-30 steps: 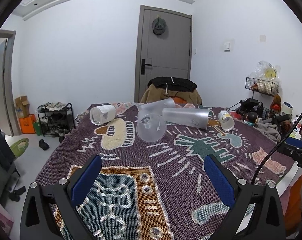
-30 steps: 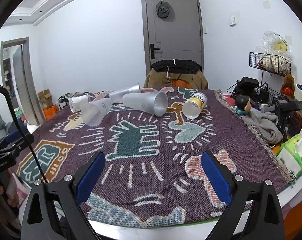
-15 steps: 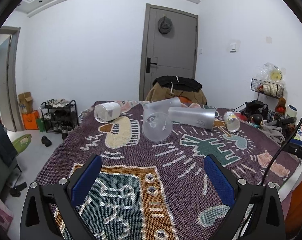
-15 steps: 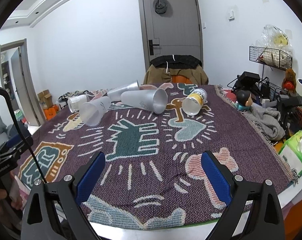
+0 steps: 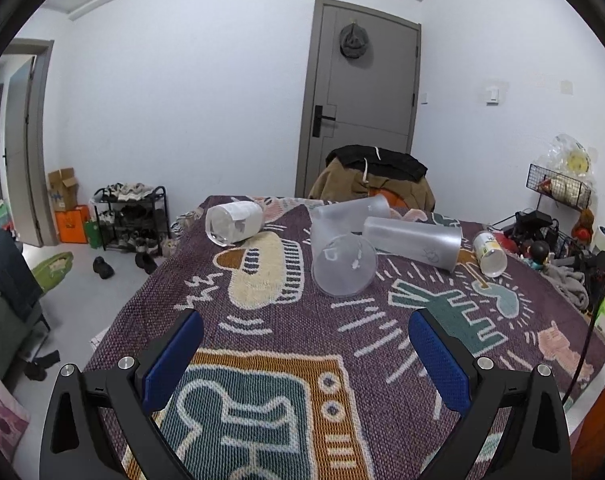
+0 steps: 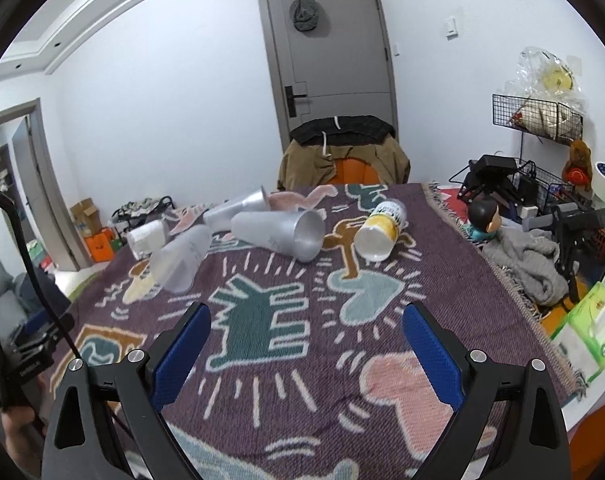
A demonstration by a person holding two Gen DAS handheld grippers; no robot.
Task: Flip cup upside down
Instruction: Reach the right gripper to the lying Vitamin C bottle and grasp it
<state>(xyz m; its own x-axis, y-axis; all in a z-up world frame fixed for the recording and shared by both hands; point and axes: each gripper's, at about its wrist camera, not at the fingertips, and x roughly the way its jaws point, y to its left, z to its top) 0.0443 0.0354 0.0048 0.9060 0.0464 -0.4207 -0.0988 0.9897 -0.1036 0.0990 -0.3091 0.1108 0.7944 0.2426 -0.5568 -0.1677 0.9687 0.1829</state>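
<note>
Several cups lie on their sides on the patterned blanket [image 5: 286, 344]. A frosted cup [image 5: 344, 265] faces me with its mouth, straight ahead of my open, empty left gripper [image 5: 302, 348]; it also shows in the right wrist view [image 6: 180, 262]. Two more frosted cups [image 5: 414, 242] [image 5: 352, 212] lie behind it. A clear cup with a white label [image 5: 234, 222] lies far left. A yellow-and-white cup [image 6: 382, 230] lies ahead of my open, empty right gripper [image 6: 306, 338], beside a frosted cup [image 6: 280, 234].
A chair draped with jackets [image 5: 376, 178] stands at the far table edge before the door [image 5: 362, 92]. Clutter, a grey cloth [image 6: 530, 264] and tissue packs [image 6: 594, 320] lie right of the table. A shoe rack [image 5: 130, 216] stands on the floor left.
Both grippers have moved forward toward the cups, which now look nearer. The left view has swung slightly right. Jaws stayed open; no cup moved.
</note>
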